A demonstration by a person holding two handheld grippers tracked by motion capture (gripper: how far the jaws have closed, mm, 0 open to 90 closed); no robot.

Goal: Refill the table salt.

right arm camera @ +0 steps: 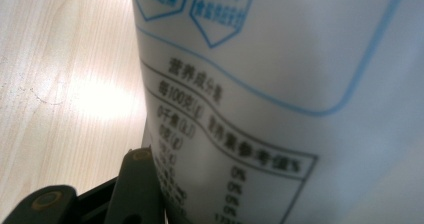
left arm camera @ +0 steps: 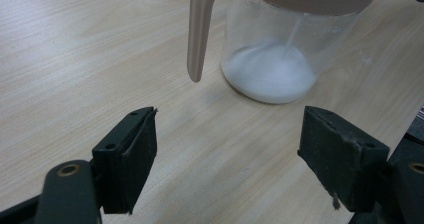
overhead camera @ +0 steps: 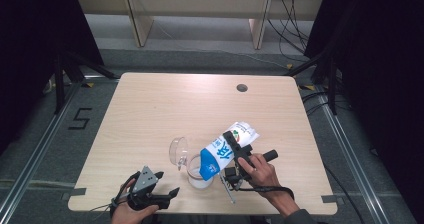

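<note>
White granules are streaming from the tilted bag [overhead camera: 225,149], pinched in the right gripper [overhead camera: 236,154], into the jug [left arm camera: 280,44]; left gripper [left arm camera: 227,154] is idling spread. Next: levelling the bag.

bag [right arm camera: 280,109]: "100", "0%" three times, Chinese nutrition table | floor [overhead camera: 80,119]: marking "5"

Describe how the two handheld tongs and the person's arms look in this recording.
Both tongs are black with flat, blocky jaw pads. The left tongs carry a grey three-cornered plate on top; the right tongs have a black bar handle and a trailing black cable. A grey sleeve covers the right forearm.
</note>
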